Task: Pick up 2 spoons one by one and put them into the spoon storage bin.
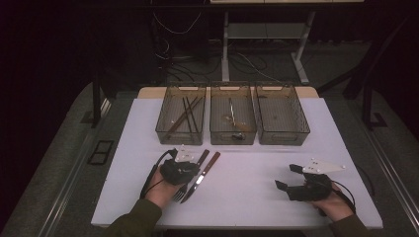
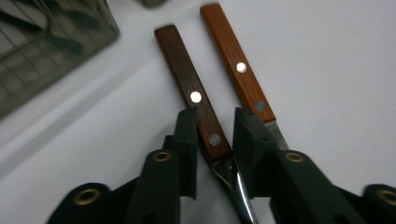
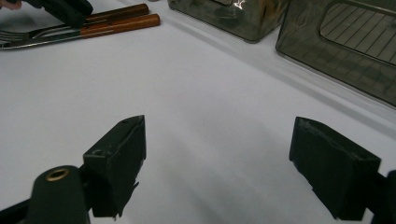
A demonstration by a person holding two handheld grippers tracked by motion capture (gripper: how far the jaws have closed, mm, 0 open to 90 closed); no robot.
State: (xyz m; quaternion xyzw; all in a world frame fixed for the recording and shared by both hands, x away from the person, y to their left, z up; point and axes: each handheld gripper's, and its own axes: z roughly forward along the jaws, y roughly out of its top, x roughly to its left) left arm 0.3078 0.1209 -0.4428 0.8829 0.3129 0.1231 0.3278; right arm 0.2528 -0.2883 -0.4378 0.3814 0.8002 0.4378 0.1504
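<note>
A fork (image 1: 202,157) with a dark wooden handle and a knife (image 1: 211,163) with a lighter handle lie side by side on the white table (image 1: 247,168), left of centre. My left gripper (image 1: 184,168) sits low over them. In the left gripper view its jaws are drawn close on the fork's handle (image 2: 205,116), and the knife (image 2: 238,70) lies just outside the right jaw. The fork rests flat on the table. My right gripper (image 1: 289,177) stands open at the front right with nothing between its jaws (image 3: 217,172).
Three see-through bins stand in a row at the back. The left bin (image 1: 163,129) holds long dark sticks, the middle bin (image 1: 232,137) a few small utensils, and the right bin (image 1: 284,138) looks nearly bare. Desk legs and cables lie beyond the table.
</note>
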